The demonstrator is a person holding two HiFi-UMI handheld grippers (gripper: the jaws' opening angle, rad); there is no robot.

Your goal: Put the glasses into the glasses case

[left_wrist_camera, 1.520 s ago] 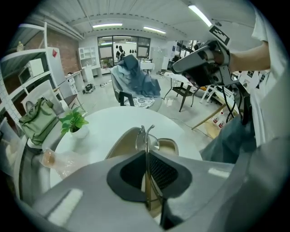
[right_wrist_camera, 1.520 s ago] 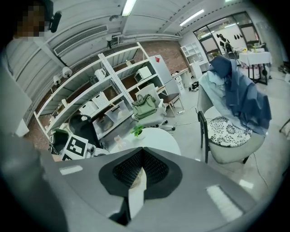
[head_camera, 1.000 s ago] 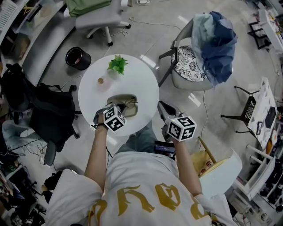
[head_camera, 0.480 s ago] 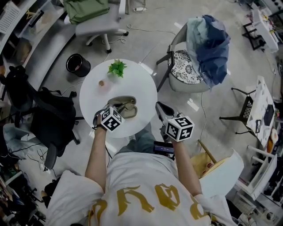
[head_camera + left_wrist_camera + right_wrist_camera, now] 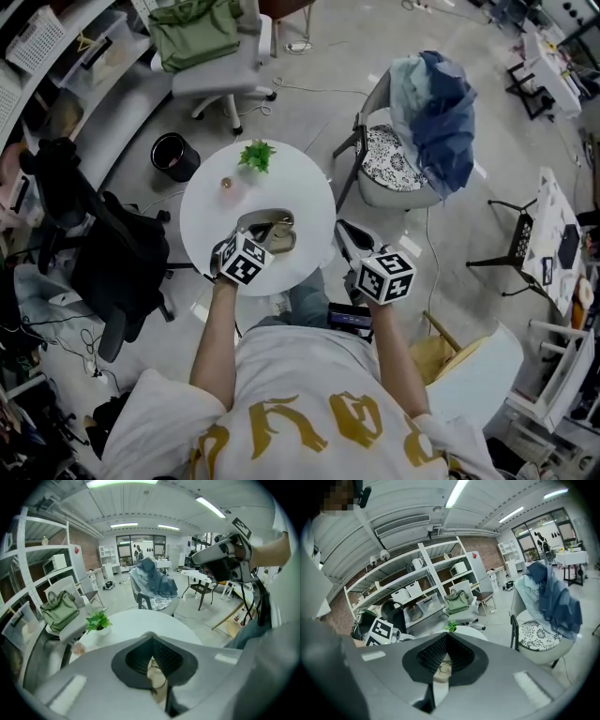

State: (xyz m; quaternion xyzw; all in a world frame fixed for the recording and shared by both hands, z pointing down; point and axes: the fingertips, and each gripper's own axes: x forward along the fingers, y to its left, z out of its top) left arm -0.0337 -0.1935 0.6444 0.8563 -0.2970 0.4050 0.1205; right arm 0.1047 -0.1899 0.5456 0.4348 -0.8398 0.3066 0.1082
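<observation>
Okay, I'm over the round white table (image 5: 309,183), with both grippers on its near side. The glasses case (image 5: 255,221) sits open near the middle of the table, its long axis running roughly left to right. The glasses (image 5: 279,231) lie on or in it, toward its right half. I can't tell whether they're fully seated.

The left gripper (image 5: 152,648) has its jaws together and holds nothing. Through the thin slit between them I see the beige case and a lens rim straight ahead and slightly below. From the head view it hangs just at the near-left side of the case, clearly the nearer tool.

The right gripper (image 5: 444,651) is also closed and empty. It's off the table's right edge, well apart from the case and angled toward it.

My read is that the next move belongs to the left gripper, going forward and down along that line. If the lid needs closing, the push should go across the case's short axis.
</observation>
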